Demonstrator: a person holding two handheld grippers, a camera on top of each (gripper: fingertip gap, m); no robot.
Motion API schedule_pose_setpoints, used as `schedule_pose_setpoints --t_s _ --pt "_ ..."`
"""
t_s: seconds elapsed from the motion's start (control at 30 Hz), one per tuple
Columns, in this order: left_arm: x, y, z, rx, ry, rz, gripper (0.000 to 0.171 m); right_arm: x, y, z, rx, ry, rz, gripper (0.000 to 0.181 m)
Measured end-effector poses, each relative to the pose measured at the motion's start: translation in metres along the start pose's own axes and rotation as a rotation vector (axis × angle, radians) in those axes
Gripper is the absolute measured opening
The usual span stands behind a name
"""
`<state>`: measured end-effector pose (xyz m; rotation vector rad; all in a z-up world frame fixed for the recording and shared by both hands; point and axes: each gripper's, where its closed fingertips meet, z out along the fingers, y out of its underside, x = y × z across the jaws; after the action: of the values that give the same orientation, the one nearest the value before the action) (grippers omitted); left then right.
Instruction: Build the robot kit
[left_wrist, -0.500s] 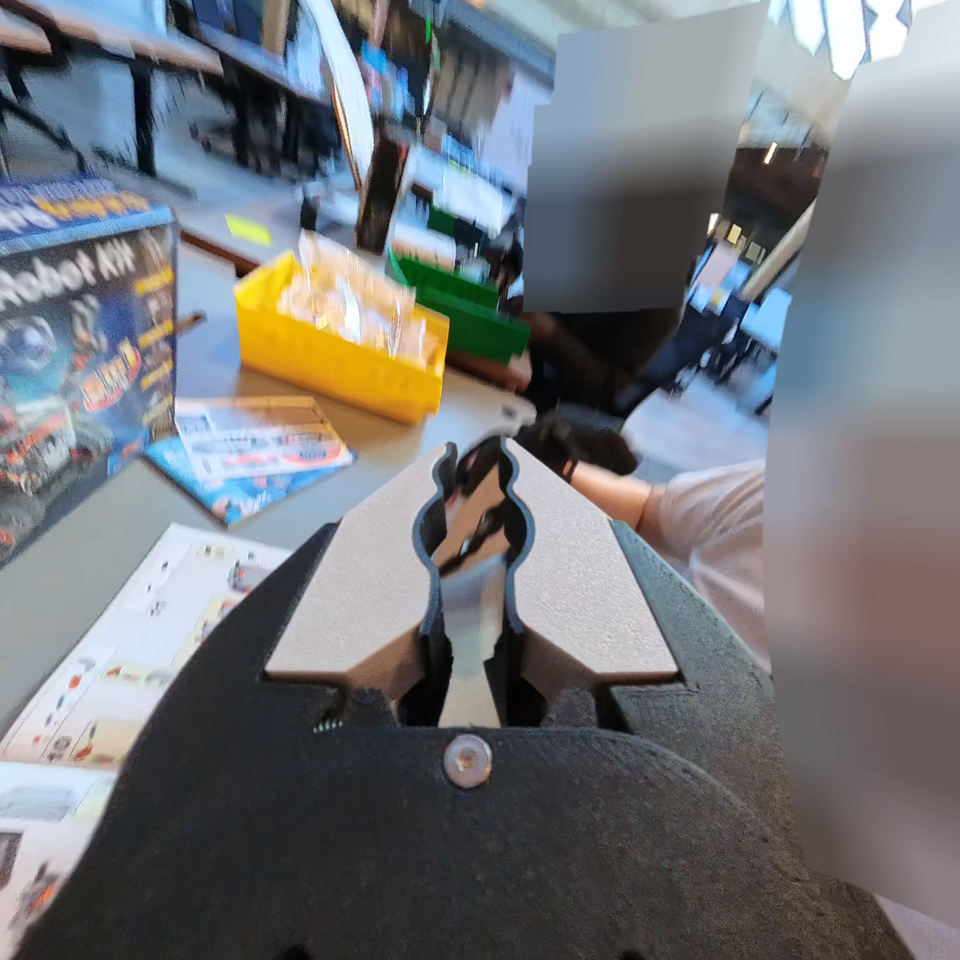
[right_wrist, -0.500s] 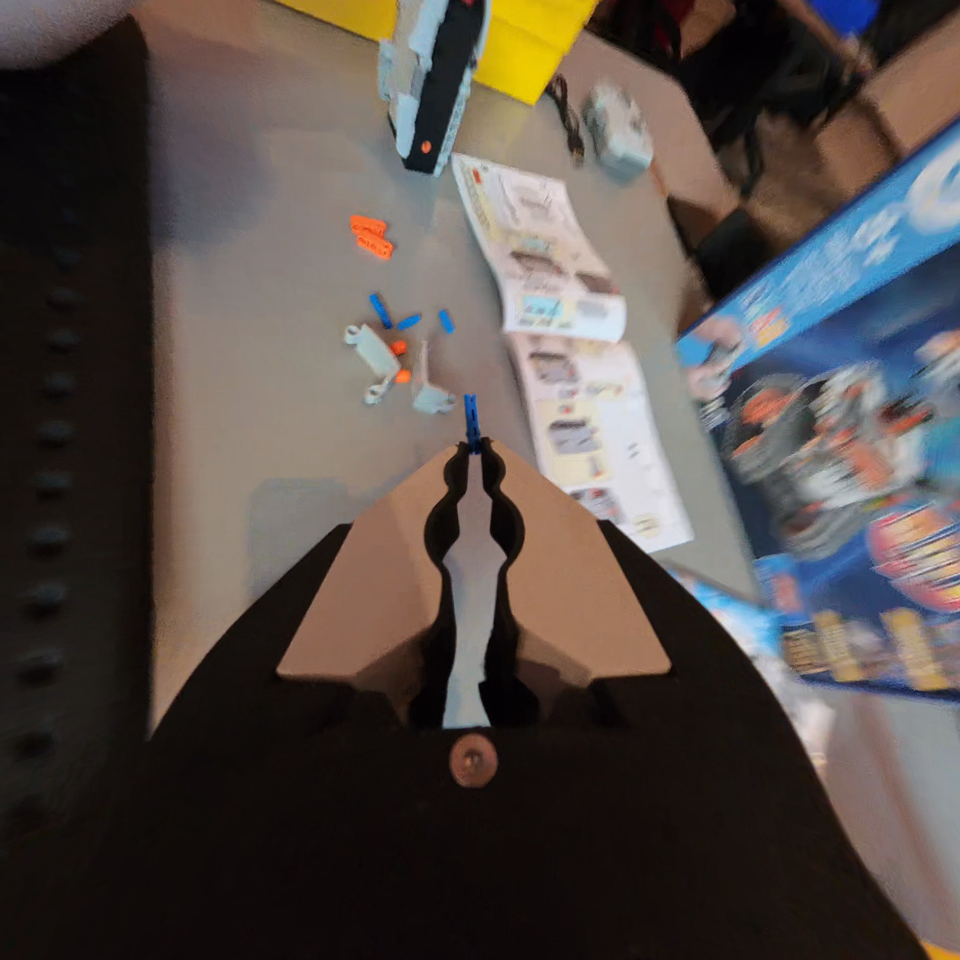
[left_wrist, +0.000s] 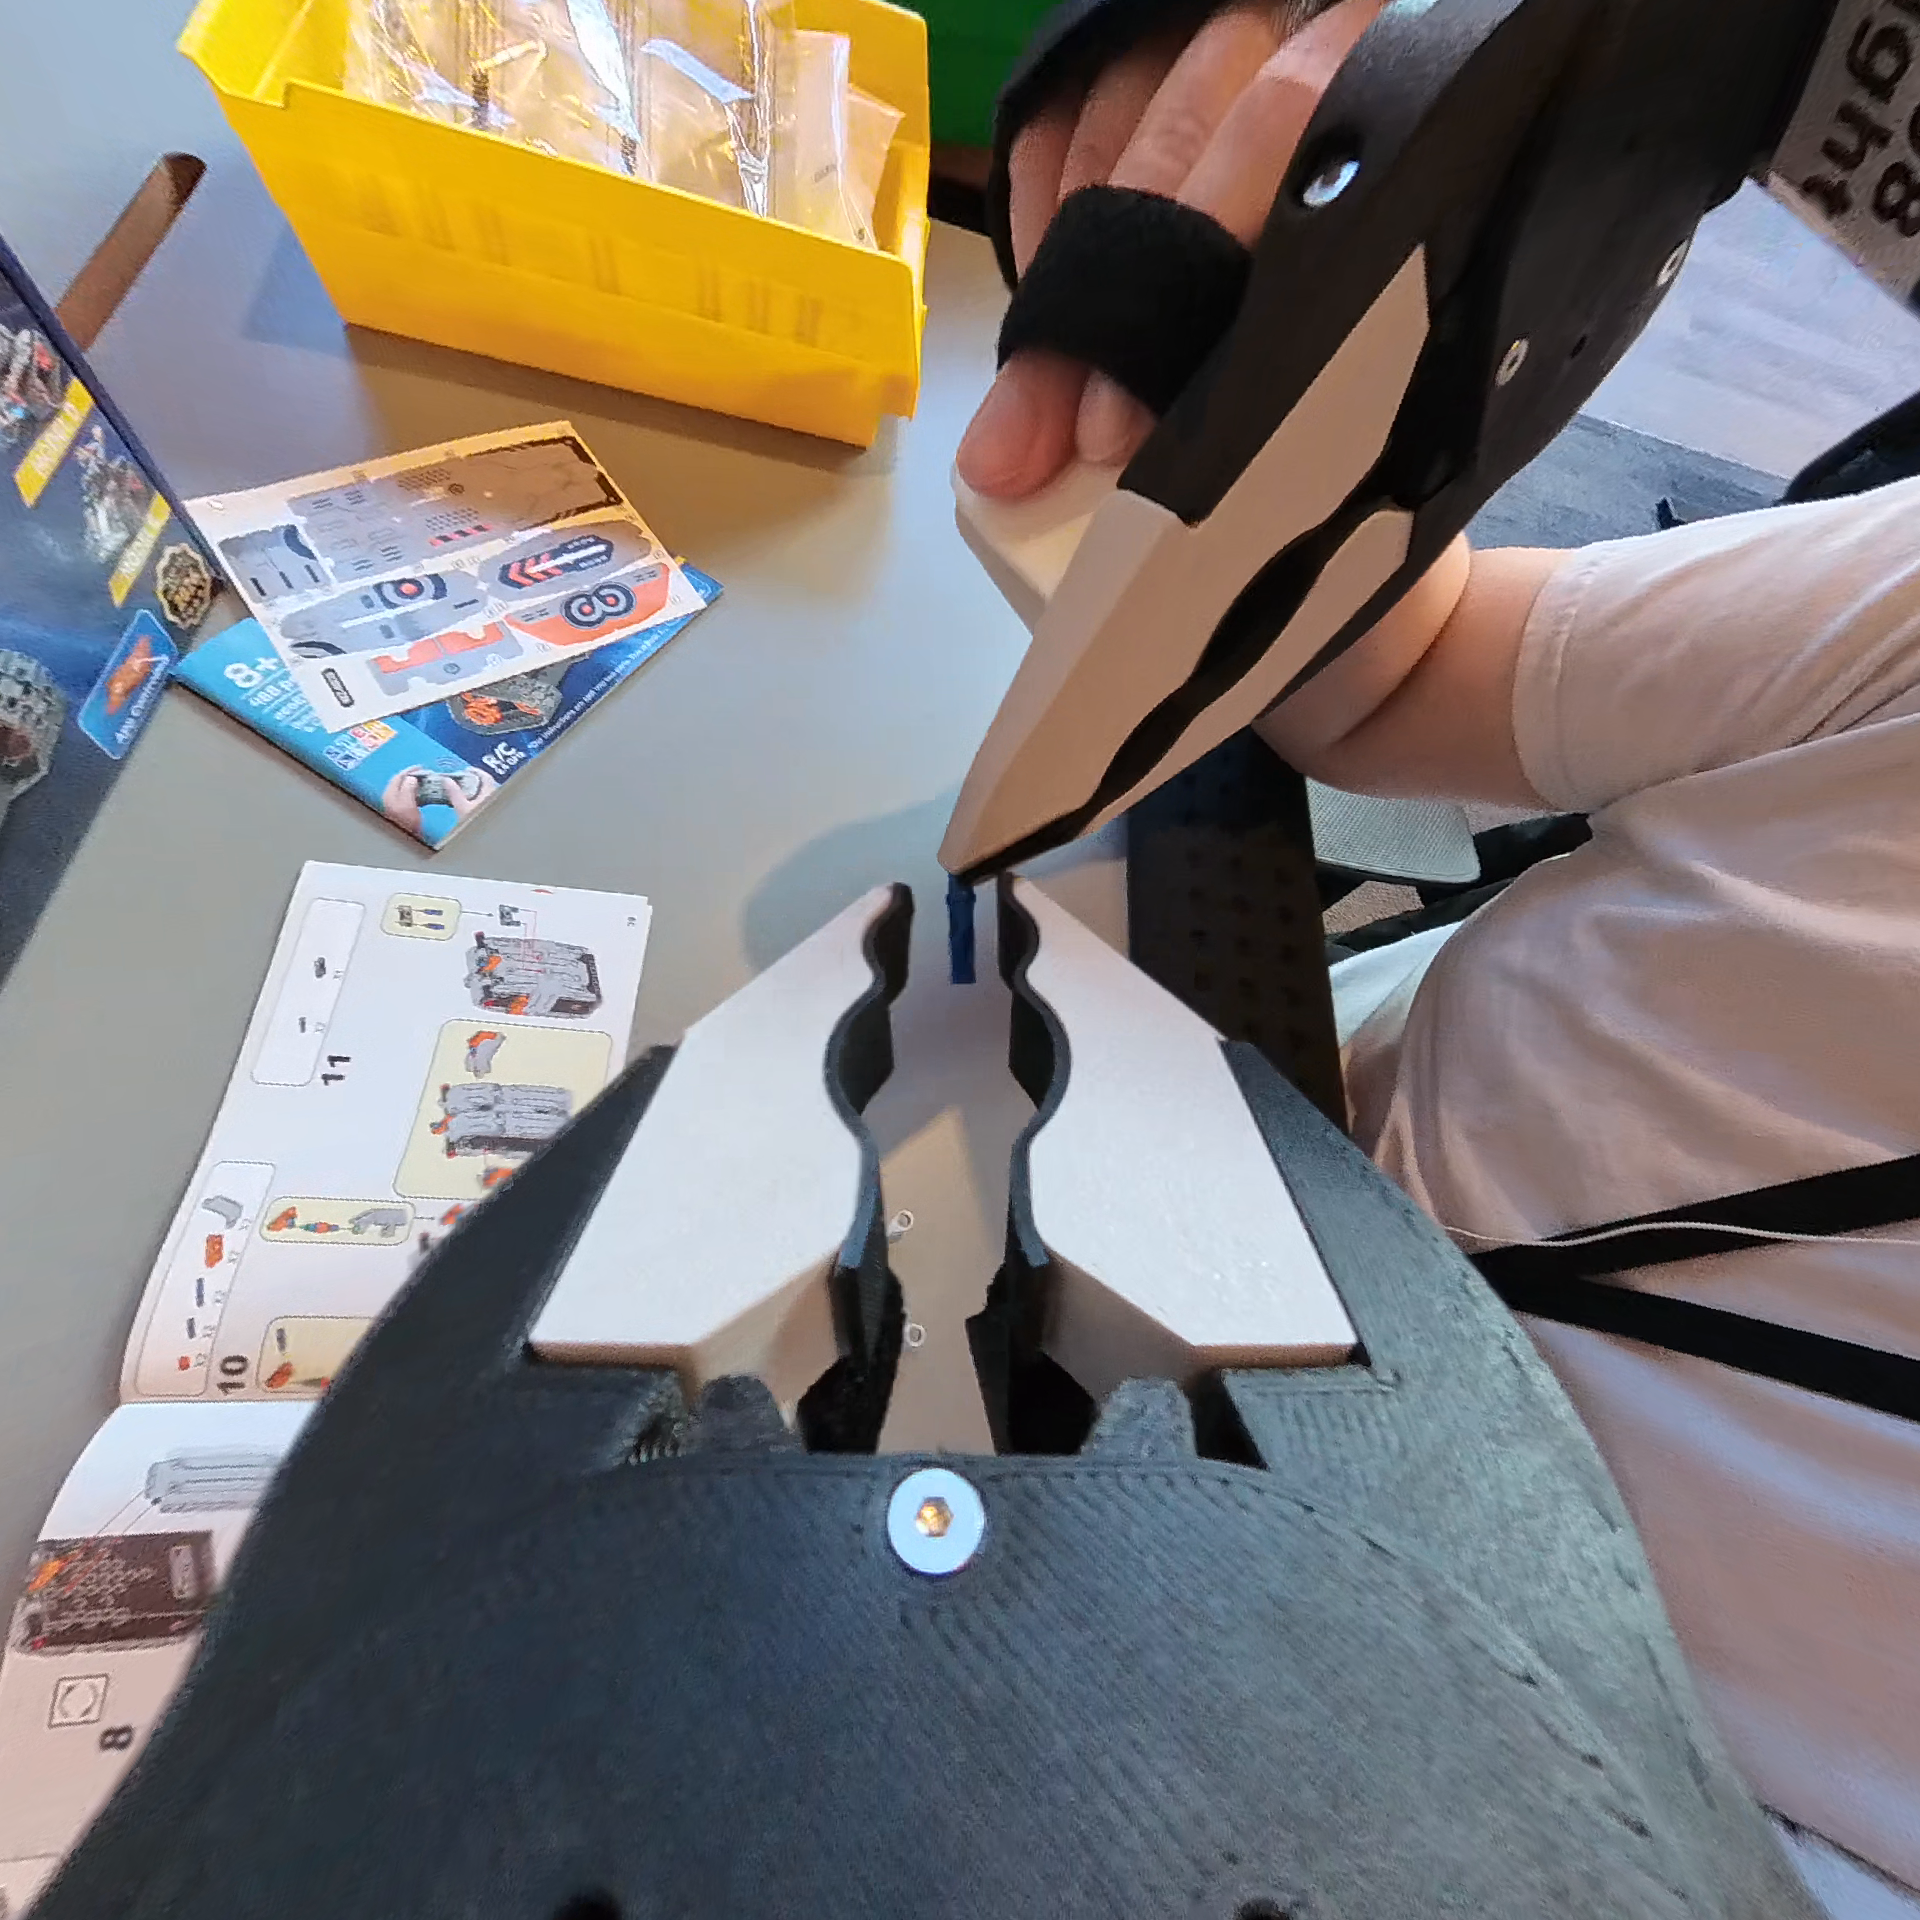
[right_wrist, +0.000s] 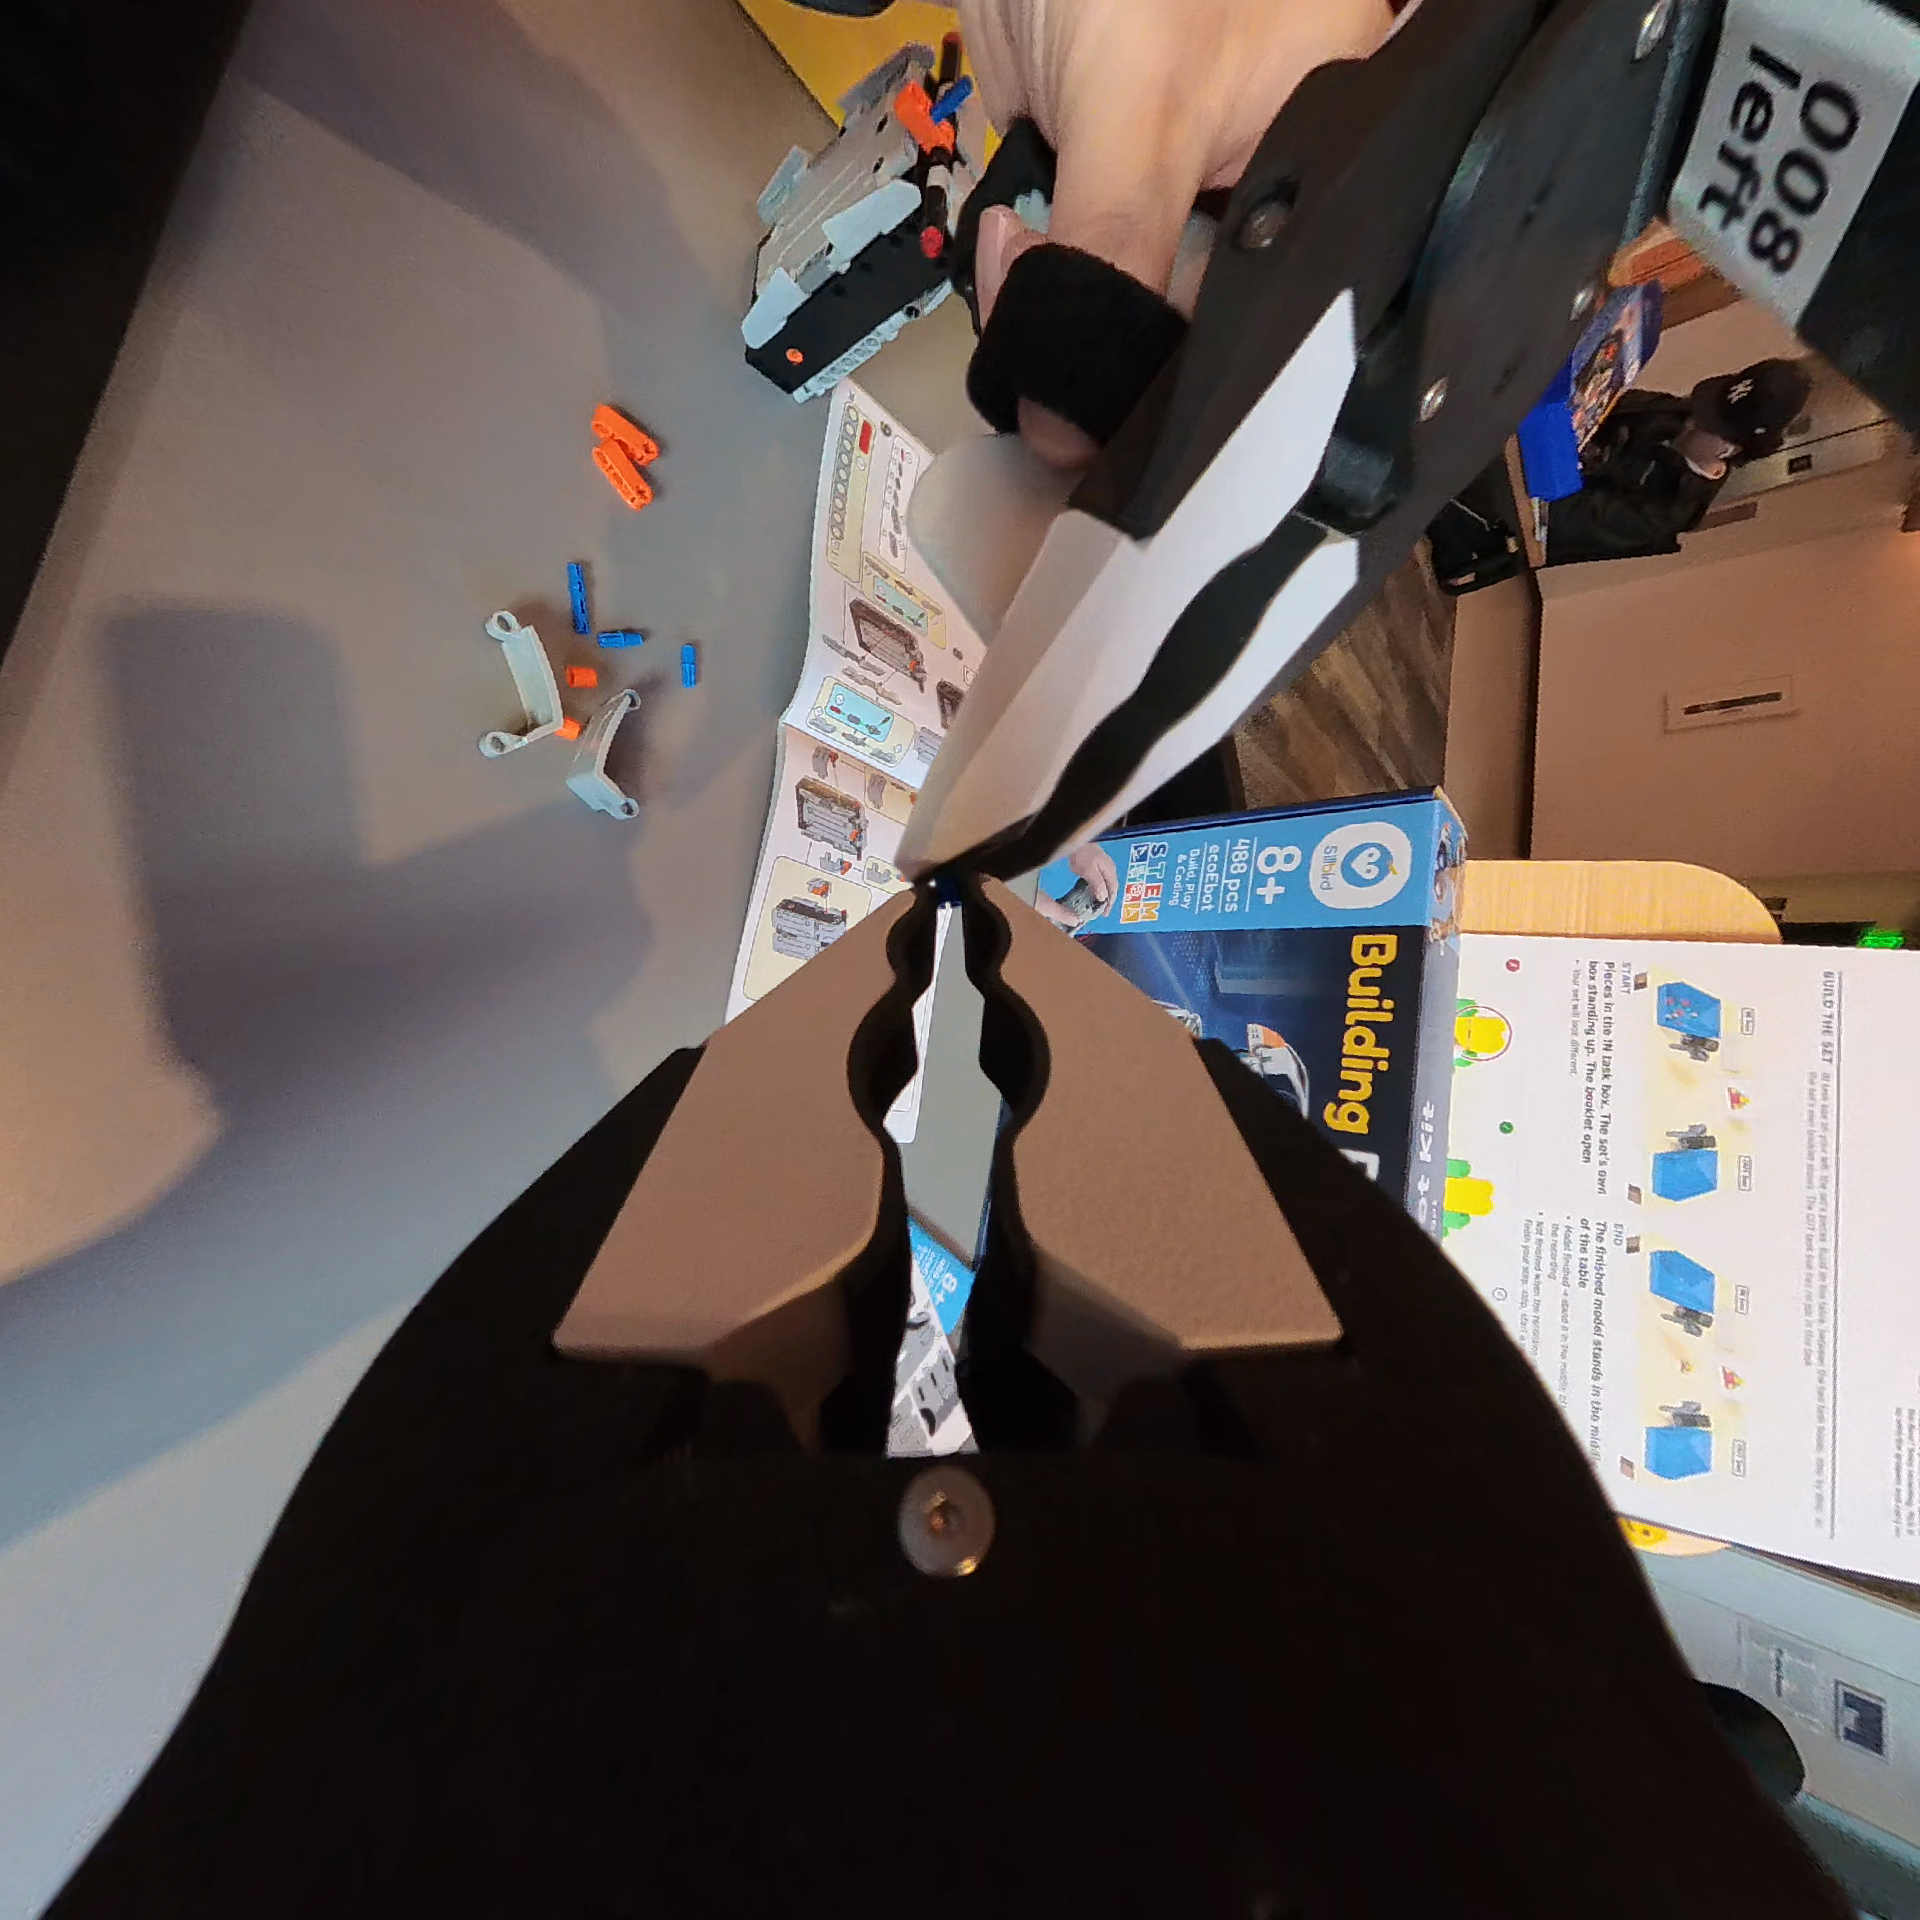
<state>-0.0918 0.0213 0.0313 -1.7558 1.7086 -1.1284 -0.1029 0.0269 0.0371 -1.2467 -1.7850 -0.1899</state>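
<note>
Both grippers have swung together above the grey table (left_wrist: 790, 748): right gripper (left_wrist: 961, 868) fingers pinched shut on top of a small blue plastic pin (left_wrist: 962, 940), light, stiff, slippery, hanging between the slightly parted, empty fingers of the left gripper (left_wrist: 956, 904).

blue pin (left_wrist: 961, 940) btwn left jaws. yellow bin (left_wrist: 582, 239) ahead-left of them. orange beams (right_wrist: 623, 454), grey curved pcs (right_wrist: 561, 717) left of right jaws; blue box (right_wrist: 1278, 997) right.

Small blue plastic pin (right_wrist: 943, 891) mostly hidden between jaws; dark-blue printed cardboard box (left_wrist: 73, 540) cut off at left edge.
</note>
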Motion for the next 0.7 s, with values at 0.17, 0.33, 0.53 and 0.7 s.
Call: schedule_pose_setpoints --t_s 0.17,0.33,0.53,0.7 --pt "-0.003 -0.001 0.005 0.009 0.033 -0.038 0.013 0.002 0.010 0.005 -0.069 -0.011 -0.028 0.004" --pt "-0.005 -0.004 0.006 0.048 0.094 -0.100 0.007 0.002 0.012 0.004 -0.043 0.008 -0.029 0.004" --pt "0.007 -0.017 -0.005 0.160 0.297 -0.216 0.003 0.010 0.000 -0.010 0.094 0.057 -0.015 0.004" --pt "-0.009 -0.070 -0.055 0.601 0.311 -0.207 0.003 0.070 -0.004 -0.040 0.241 0.429 0.012 0.020"
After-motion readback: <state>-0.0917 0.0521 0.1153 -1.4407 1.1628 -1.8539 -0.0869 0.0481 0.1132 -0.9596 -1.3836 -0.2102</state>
